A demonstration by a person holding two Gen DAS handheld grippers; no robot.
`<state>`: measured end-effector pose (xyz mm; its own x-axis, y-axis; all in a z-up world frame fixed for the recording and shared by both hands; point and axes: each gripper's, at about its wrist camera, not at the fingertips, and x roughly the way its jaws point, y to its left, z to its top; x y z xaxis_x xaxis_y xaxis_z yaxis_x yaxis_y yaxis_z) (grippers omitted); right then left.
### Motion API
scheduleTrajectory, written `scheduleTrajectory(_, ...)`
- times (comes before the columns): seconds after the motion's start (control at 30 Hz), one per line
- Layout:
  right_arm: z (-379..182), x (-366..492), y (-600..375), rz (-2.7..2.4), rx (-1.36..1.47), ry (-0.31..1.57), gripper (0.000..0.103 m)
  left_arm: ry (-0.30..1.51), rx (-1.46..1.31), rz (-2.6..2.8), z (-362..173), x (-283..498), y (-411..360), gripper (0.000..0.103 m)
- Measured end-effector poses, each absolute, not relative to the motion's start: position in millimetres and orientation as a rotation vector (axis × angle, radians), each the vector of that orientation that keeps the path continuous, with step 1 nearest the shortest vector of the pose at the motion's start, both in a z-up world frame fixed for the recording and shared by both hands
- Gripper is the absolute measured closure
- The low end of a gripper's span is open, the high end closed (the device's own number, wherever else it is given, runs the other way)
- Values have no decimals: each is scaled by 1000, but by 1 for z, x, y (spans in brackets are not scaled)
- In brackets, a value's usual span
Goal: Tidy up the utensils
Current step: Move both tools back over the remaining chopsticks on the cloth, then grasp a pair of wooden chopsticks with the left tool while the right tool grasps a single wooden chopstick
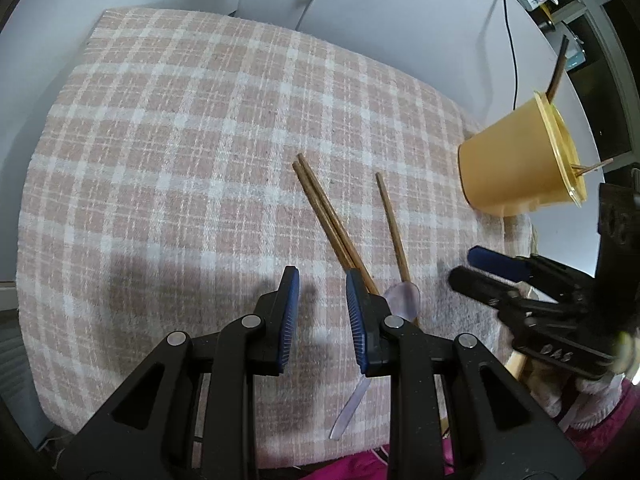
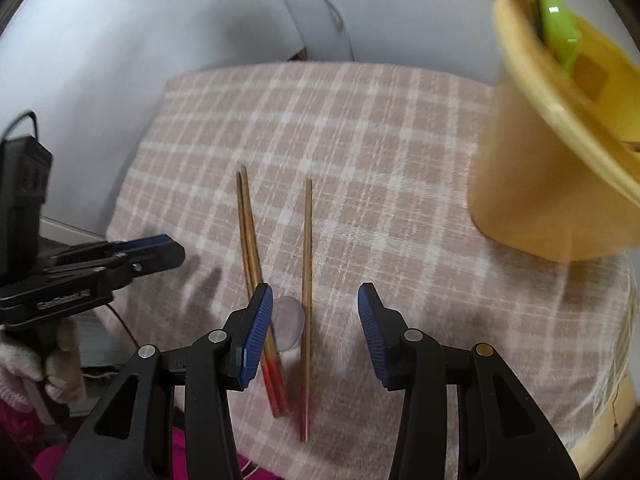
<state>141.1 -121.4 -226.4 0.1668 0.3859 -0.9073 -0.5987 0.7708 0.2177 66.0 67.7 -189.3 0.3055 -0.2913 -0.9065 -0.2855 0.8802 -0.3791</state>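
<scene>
Three wooden chopsticks lie on the checked cloth: a pair (image 1: 324, 216) (image 2: 250, 236) side by side and a single one (image 1: 392, 224) (image 2: 307, 264) to their right. A clear plastic spoon (image 1: 402, 298) (image 2: 286, 322) lies between them. My left gripper (image 1: 322, 312) is open and empty, just left of the pair; it shows in the right wrist view (image 2: 160, 250). My right gripper (image 2: 314, 332) is open and empty, above the single chopstick and spoon; it shows in the left wrist view (image 1: 484, 268). A yellow cup (image 1: 516, 164) (image 2: 560, 152) holds a green utensil (image 2: 560, 28) and a chopstick (image 1: 558, 72).
The pink-and-white checked cloth (image 1: 180, 160) (image 2: 400, 140) covers a small table against a white wall. A black cable (image 1: 510, 48) hangs down the wall behind the cup. Magenta fabric (image 1: 360, 468) lies at the near edge.
</scene>
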Motion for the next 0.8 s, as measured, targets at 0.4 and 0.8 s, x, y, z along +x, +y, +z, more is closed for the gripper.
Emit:
scheduleTrajectory(0.4,-255,162,-84,672,-272,1256,74,1316,-550,24,-209,104,68,80)
scheduleTrajectory(0.8,-268,169,-76,653,-282,1286,78,1369,-497,65,-224,128,61,80)
